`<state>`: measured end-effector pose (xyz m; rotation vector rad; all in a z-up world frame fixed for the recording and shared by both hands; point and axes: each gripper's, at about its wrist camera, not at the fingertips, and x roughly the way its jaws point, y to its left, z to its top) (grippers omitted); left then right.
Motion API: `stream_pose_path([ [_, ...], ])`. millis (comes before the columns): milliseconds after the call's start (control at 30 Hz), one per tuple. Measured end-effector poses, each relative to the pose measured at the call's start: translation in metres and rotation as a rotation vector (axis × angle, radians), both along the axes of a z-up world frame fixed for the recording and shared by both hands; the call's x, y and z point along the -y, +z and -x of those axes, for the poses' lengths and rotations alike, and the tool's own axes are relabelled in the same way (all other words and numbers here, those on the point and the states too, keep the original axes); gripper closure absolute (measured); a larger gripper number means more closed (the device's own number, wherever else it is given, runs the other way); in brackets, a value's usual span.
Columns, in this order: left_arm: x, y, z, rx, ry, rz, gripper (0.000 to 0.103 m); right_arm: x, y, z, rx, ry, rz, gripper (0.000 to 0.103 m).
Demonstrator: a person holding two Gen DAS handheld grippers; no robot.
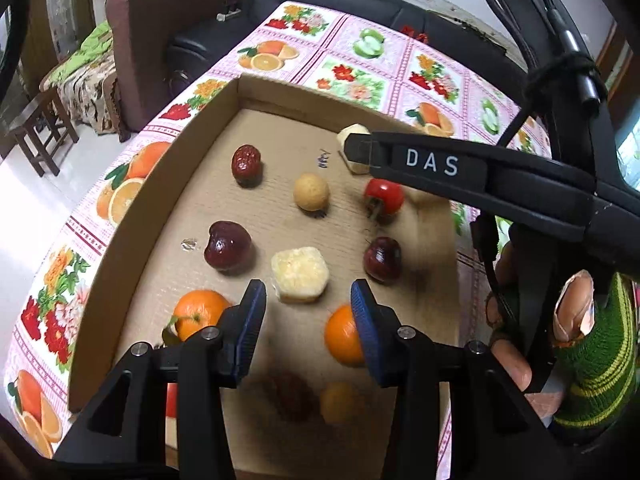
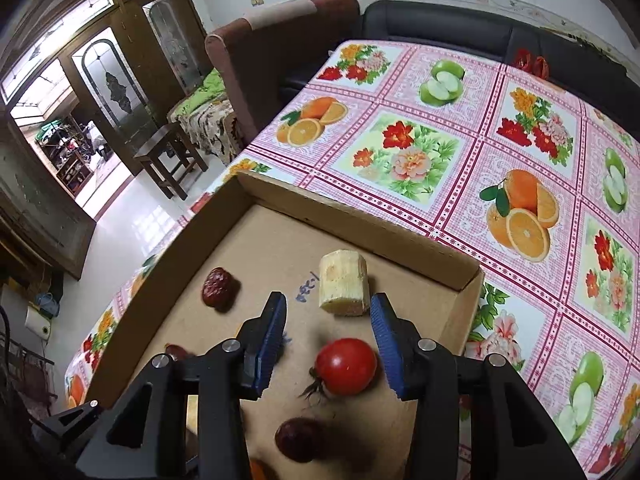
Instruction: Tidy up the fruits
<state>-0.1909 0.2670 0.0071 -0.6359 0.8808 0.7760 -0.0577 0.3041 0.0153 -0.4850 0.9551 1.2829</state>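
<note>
Two grippers: both hang over one cardboard box of fruit, pointing steeply down into it, likely between placings.
Left of left gripper: an orange lies just beside the left finger, a dark cherry ahead of it, a red date farther ahead.
Left gripper: jaws partly open, nothing between the pads; a pale fruit chunk sits just ahead of the gap, so this looks like a release or an approach, I cannot tell which.
Right of left gripper: a second orange touches or sits just behind the right finger in this view.
Right gripper: jaws partly open and empty; a tomato lies on the box floor between the fingers, touching neither.
Ahead of right gripper: a cut cane piece stands near the far wall.
</note>
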Motion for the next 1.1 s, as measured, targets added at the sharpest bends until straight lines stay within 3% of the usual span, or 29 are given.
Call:
stream_pose_path([
  [467,0.051,0.030,0.033,0.003,-0.029,-0.108,0.061,0.052,0.025,0.031,0.065,0.198,-0.085,0.040],
  [533,0.059,0.035,0.041,-0.001,-0.028,-0.132,0.049,0.061,0.028,0.037,0.089,0.228,-0.087,0.038],
  [633,0.070,0.040,0.054,0.000,-0.014,-0.167,0.045,0.078,0.033,0.045,0.117,0.276,-0.098,0.028],
  [1100,0.103,0.039,0.092,-0.032,0.027,-0.203,0.043,0.159,0.032,0.094,0.172,0.550,-0.056,0.027],
])
